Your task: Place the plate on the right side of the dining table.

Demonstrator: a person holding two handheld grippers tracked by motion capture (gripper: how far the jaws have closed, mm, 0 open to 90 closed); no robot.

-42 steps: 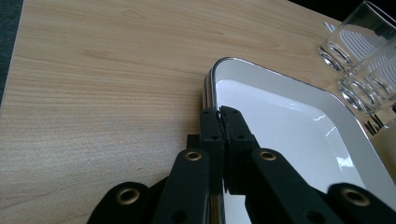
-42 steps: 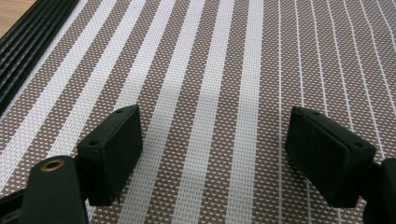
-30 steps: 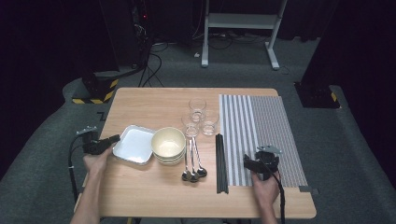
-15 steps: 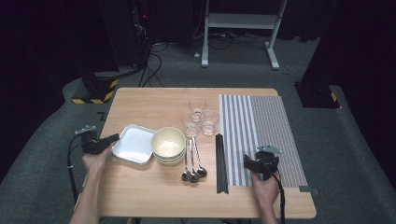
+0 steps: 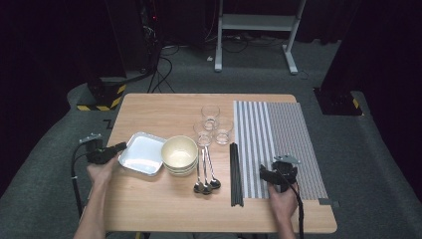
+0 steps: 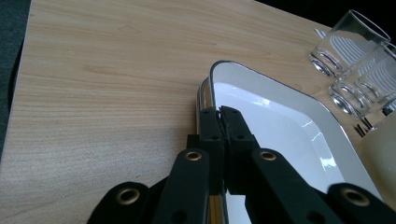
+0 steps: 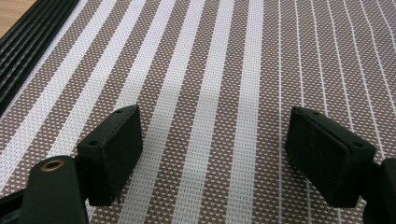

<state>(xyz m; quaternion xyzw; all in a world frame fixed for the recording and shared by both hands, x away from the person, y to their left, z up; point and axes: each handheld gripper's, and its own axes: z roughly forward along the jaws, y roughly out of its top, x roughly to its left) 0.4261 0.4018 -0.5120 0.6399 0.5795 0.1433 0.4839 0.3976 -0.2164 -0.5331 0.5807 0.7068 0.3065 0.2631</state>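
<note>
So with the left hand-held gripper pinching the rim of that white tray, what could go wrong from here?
1. The left hand-held gripper grips only the thin rim of the white tray; lifted, the tray could tilt or slip out.
2. The tray sits right beside the stacked bowls; dragging it that way could shove them toward the spoons.
3. The glasses stand close behind; a wide swing might knock one over.

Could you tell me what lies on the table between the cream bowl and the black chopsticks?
In the high view, three metal spoons lie side by side on the wood between the bowl and the chopsticks, handles pointing toward the glasses.
</note>
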